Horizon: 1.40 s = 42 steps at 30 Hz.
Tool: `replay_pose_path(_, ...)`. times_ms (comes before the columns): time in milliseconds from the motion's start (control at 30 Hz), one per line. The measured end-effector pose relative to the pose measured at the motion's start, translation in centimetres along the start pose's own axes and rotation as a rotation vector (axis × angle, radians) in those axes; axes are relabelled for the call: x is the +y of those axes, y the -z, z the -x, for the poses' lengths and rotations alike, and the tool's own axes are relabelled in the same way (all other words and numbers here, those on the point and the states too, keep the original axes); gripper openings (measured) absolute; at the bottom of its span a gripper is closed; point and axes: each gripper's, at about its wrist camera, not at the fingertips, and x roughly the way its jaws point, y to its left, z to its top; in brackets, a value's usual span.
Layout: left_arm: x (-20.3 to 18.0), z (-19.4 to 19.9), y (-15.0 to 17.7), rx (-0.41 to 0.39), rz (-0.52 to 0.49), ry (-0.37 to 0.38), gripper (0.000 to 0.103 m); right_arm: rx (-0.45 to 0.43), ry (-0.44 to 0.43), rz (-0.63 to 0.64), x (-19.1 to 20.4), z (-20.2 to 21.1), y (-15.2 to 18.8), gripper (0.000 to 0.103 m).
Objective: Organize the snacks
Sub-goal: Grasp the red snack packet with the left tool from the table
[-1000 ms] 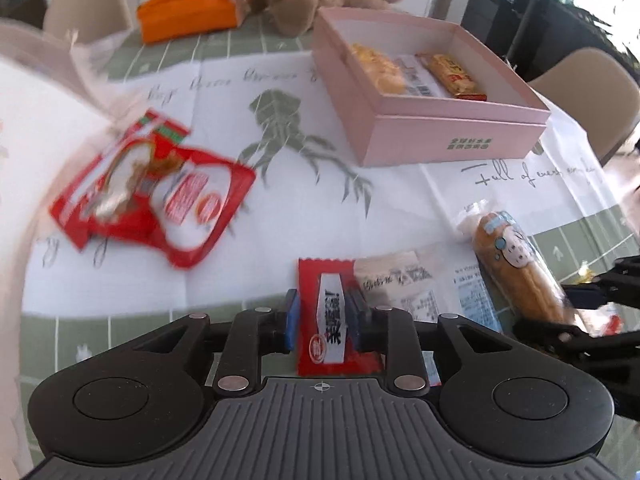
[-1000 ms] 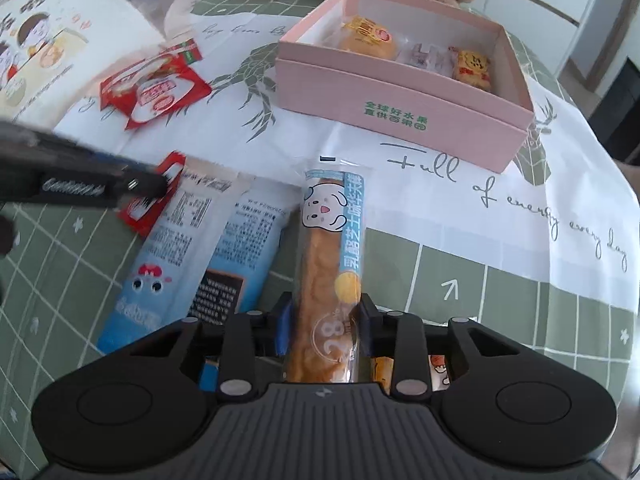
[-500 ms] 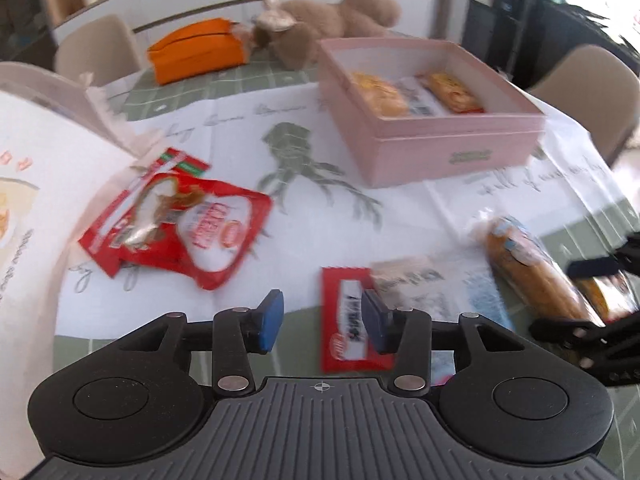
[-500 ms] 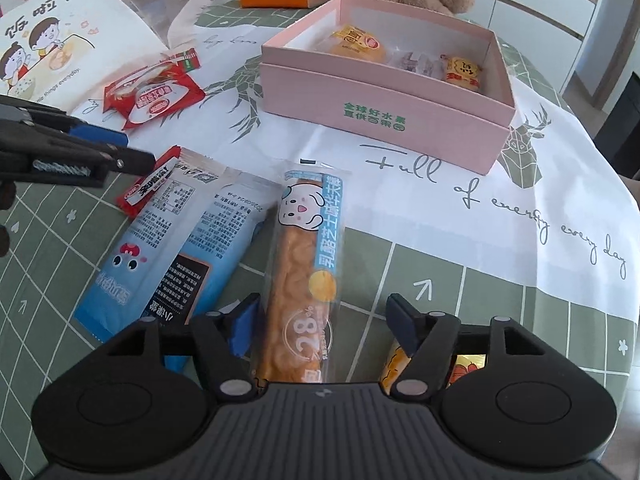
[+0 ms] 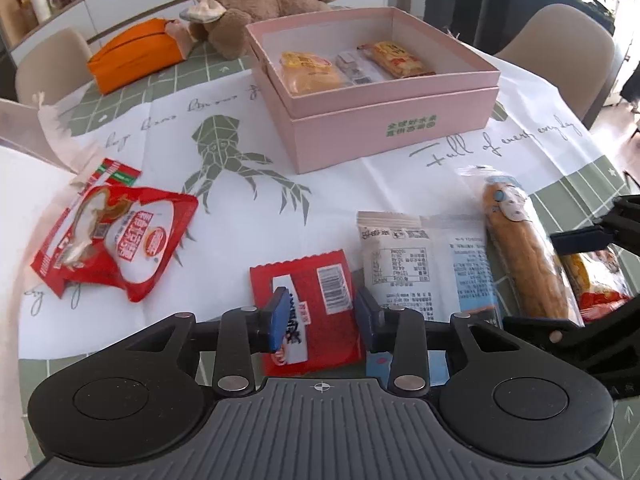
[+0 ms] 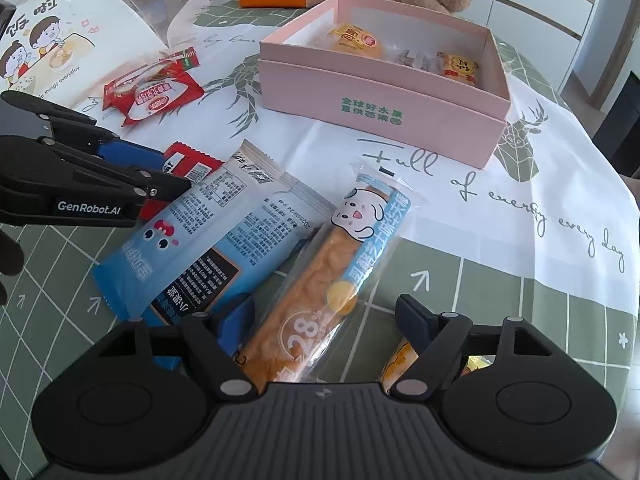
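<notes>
While both grippers are hanging over the table, the left gripper [image 5: 322, 314] is standing released above a small red packet [image 5: 310, 308], a flat square sachet with a white label and a barcode that is lying on the tablecloth [image 5: 256, 216] between the blue pads without either pad pressing it. Just to its right a blue-and-white snack bag [image 5: 424, 264] is lying printed side up, and beside that a long bread stick [image 6: 320, 292] in a clear wrapper with a cartoon face is lying lengthwise between the fingers of the right gripper [image 6: 320, 320], which is also released, its pads standing clear of the wrapper on both sides. A yellow-and-red packet [image 5: 596, 276] is lying partly under the right gripper's far finger. Farther back, a pink box [image 5: 396, 120] is sitting open with 3 wrapped snacks inside, and 2 red pouches [image 5: 116, 240] are lying together to the left of the red packet. Compared with 1 second ago, both grippers are no longer clamping: the left jaws have let go of the red packet, opening and then just closing in a little, and the packet is now lying flat; the right jaws have just been opening away from the bread stick, which is lying where it was.
</notes>
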Motion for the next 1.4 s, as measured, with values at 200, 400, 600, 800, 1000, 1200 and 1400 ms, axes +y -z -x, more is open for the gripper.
replay_pose_path(200,-0.9,-0.4,0.1,-0.012,-0.026,-0.042,0.048,0.019,-0.003,-0.009,-0.8,0.2,0.1,0.078)
replay_pose_path(400,0.4,-0.5,0.3,0.002,0.024,-0.094,0.052,0.024,0.014,-0.02,-1.4,0.4,0.2,0.078)
replay_pose_path(600,0.4,-0.6,0.0,0.012,0.104,-0.09,0.064,-0.015,0.024,-0.008,-2.6,1.9,-0.2,0.078)
replay_pose_path(800,1.9,0.0,0.5,-0.02,0.253,0.001,0.071,-0.078,0.027,0.023,-4.5,4.4,-0.7,0.078)
replay_pose_path(1000,1.7,-0.9,0.6,0.017,0.232,-0.078,0.079,-0.078,0.018,-0.026,-6.6,4.9,-0.1,0.078)
replay_pose_path(1200,1.5,-0.9,0.6,0.016,0.17,-0.049,0.071,-0.048,-0.029,-0.107,-7.3,4.8,0.9,0.078)
replay_pose_path(1400,0.6,0.9,2.3,0.026,0.187,0.019,0.056,-0.086,-0.031,-0.073,-6.1,6.3,0.8,0.078)
